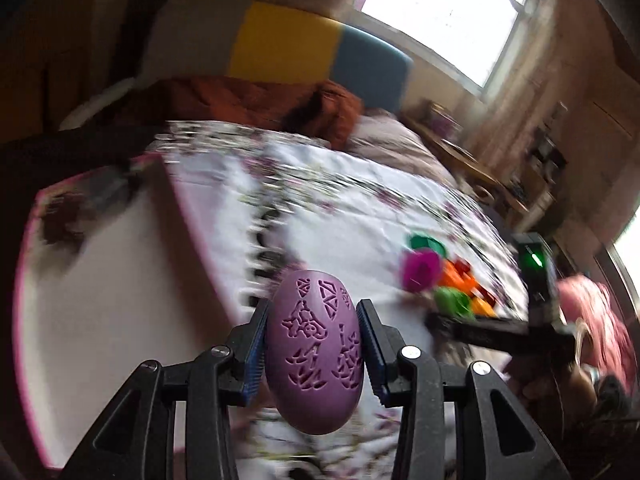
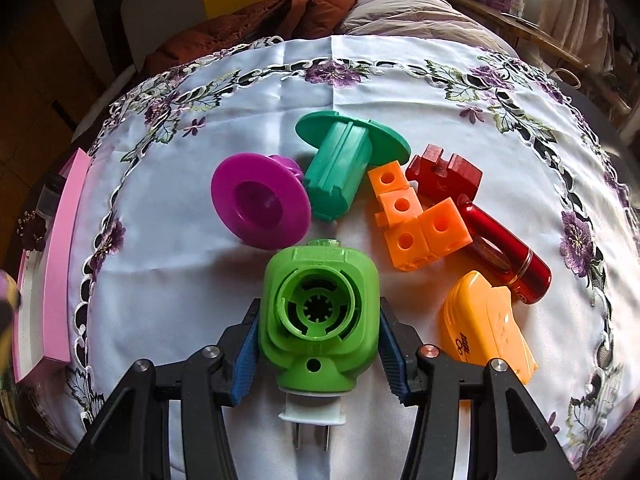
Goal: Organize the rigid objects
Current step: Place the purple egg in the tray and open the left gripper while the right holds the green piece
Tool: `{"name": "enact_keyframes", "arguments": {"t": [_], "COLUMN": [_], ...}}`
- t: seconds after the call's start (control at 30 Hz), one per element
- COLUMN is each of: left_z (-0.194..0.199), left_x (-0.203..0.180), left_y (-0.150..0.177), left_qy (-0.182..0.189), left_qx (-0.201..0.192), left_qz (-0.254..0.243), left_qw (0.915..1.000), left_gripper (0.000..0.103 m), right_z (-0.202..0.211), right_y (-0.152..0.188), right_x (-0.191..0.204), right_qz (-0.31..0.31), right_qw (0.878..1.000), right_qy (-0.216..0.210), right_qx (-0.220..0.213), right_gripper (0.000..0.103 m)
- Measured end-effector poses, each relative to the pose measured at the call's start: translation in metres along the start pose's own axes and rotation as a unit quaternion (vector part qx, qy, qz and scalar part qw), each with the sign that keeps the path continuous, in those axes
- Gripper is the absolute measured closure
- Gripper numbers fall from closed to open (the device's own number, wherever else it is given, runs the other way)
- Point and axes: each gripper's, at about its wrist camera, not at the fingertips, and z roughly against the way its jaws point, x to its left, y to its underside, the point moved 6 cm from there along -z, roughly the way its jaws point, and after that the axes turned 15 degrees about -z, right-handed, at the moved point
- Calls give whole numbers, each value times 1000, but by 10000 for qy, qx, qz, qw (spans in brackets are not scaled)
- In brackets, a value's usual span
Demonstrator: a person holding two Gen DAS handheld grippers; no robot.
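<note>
My left gripper (image 1: 313, 344) is shut on a purple egg-shaped object (image 1: 314, 350) with cut-out patterns, held above the table beside a pink-rimmed tray (image 1: 120, 280). My right gripper (image 2: 319, 344) has its pads against both sides of a green plug-in device (image 2: 320, 320) that rests on the white tablecloth (image 2: 168, 280). Beyond it lie a magenta flanged piece (image 2: 260, 202), a teal flanged piece (image 2: 344, 160), orange cubes (image 2: 416, 220), a dark red block (image 2: 444, 176), a red cylinder (image 2: 504, 252) and an orange case (image 2: 488, 324).
The tray's pink wall (image 2: 64, 256) stands at the table's left edge in the right wrist view. A bed with a brown blanket (image 2: 280, 12) and pillow lies behind the table. A wooden shelf (image 2: 520, 28) is at the back right.
</note>
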Motion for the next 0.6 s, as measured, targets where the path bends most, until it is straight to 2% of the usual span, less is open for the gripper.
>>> {"name": "enact_keyframes", "arguments": {"t": [0.17,0.37,0.6], "left_z": [10,5,-12], "left_x": [71,147,199], "left_y": [7,21,30], "left_qy": [-635,-1230,-1638], "left_qx": [172,530,789], "left_qz": [482,868,1072], "left_qw": [9967,9872,9775], "left_gripper": [61,61,61], "right_z": [0,1,1], "right_y": [0,1,1], "right_x": [0,0,0], "right_qz": [29,39,45], "right_qw": [10000,10000,10000], "right_qy": [7,11,13], "right_qx": [-7,-12,-16], "right_gripper": [49,49,49]}}
